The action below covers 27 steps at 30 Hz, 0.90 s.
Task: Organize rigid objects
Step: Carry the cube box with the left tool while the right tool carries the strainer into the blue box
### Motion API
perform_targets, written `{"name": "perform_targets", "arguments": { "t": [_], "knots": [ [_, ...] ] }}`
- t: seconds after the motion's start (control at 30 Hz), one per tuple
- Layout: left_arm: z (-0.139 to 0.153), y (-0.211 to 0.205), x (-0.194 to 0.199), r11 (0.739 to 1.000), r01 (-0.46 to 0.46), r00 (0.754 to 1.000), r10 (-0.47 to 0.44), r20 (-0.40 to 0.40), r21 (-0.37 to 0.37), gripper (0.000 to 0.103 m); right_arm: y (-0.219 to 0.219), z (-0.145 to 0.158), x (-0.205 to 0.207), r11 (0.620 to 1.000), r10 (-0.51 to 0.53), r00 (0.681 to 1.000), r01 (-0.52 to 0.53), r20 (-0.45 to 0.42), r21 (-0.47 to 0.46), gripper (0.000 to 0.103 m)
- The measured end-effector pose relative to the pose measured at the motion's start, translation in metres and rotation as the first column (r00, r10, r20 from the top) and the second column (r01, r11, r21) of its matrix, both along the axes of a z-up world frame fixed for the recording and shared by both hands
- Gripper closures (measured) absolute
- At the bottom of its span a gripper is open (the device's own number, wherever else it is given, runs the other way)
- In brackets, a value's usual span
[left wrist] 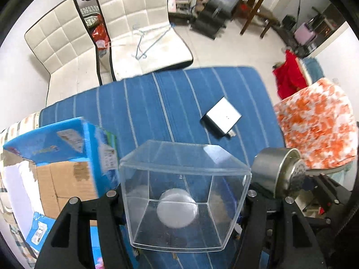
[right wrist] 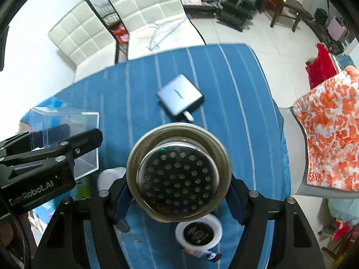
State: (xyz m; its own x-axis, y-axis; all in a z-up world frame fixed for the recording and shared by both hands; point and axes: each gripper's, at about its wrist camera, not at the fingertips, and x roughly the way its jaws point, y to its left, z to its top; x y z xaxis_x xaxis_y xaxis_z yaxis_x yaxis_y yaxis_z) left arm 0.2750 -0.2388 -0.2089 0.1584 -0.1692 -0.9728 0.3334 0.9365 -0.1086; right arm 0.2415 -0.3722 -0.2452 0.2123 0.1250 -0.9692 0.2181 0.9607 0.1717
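Observation:
A clear plastic box [left wrist: 184, 168], open side toward the camera, sits between the fingers of my left gripper [left wrist: 181, 192], which is shut on its side walls above the table. Through its walls a white round object [left wrist: 177, 208] shows on the cloth below. My right gripper [right wrist: 178, 192] is shut on a metal cylinder [right wrist: 178, 179] with a perforated end facing the camera, also lifted. In the left wrist view the cylinder [left wrist: 269, 168] hangs just right of the box. In the right wrist view the left gripper [right wrist: 67, 148] holds the box [right wrist: 67, 121] at the left.
A grey charger block [left wrist: 221, 116] [right wrist: 179, 96] lies mid-table on the blue striped cloth [left wrist: 157, 100]. A white jar with a black top [right wrist: 198, 234] lies under the cylinder. A blue cardboard carton [left wrist: 62, 157] stands at the left. White chairs [left wrist: 134, 22] stand behind, and an orange-patterned cloth [left wrist: 314, 125] lies at the right.

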Motion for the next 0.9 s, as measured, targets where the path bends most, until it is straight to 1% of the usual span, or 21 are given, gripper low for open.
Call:
{"name": "perform_targets", "arguments": {
  "t": [0.13,0.23,0.33,0.43,0.5,0.57,0.63,0.7,0.8,0.83,0.9],
  "knots": [
    [0.03,0.039,-0.006,0.997,-0.012,1.0,0.014,0.026,-0.071,0.041,0.033,0.036,-0.01,0.999,0.016,0.998,-0.018,0.055,0.028,0.03],
    [0.052,0.072,-0.01,0.995,-0.022,0.998,0.027,0.051,-0.101,0.041,0.065,0.054,-0.015,0.999,0.037,0.996,-0.04,0.086,0.035,0.03],
    [0.067,0.118,-0.009,0.992,-0.041,0.997,0.048,0.062,-0.116,0.041,0.112,0.073,-0.013,0.997,0.057,0.992,-0.063,0.11,0.048,0.03],
    [0.069,0.164,-0.001,0.992,-0.075,0.994,0.083,0.076,-0.105,0.041,0.158,0.08,-0.002,0.993,0.092,0.988,-0.1,0.123,0.063,0.03],
    [0.06,0.198,0.009,0.989,-0.116,0.99,0.123,0.067,-0.092,0.041,0.185,0.078,0.006,0.991,0.109,0.986,-0.117,0.125,0.061,0.03],
    [0.049,0.222,0.018,0.986,-0.144,0.988,0.149,0.046,-0.089,0.041,0.219,0.069,0.02,0.986,0.14,0.984,-0.148,0.112,0.07,0.03],
    [0.03,0.246,0.03,0.982,-0.169,0.985,0.171,0.015,-0.078,0.041,0.251,0.057,0.034,0.983,0.166,0.981,-0.173,0.1,0.066,0.03],
    [0.011,0.262,0.041,0.979,-0.19,0.982,0.189,-0.012,-0.07,0.041,0.27,0.043,0.045,0.981,0.184,0.979,-0.188,0.085,0.053,0.03],
    [-0.028,0.282,0.058,0.974,-0.214,0.975,0.208,-0.081,-0.072,0.041,0.299,0.012,0.065,0.978,0.2,0.979,-0.202,0.04,0.049,0.03],
    [-0.035,0.289,0.06,0.973,-0.217,0.973,0.21,-0.098,-0.073,0.041,0.307,0.001,0.071,0.977,0.209,0.978,-0.21,0.024,0.043,0.03],
    [-0.056,0.295,0.066,0.971,-0.228,0.966,0.217,-0.138,-0.07,0.041,0.317,-0.019,0.078,0.976,0.216,0.976,-0.216,-0.007,0.023,0.03]
  ]
}}
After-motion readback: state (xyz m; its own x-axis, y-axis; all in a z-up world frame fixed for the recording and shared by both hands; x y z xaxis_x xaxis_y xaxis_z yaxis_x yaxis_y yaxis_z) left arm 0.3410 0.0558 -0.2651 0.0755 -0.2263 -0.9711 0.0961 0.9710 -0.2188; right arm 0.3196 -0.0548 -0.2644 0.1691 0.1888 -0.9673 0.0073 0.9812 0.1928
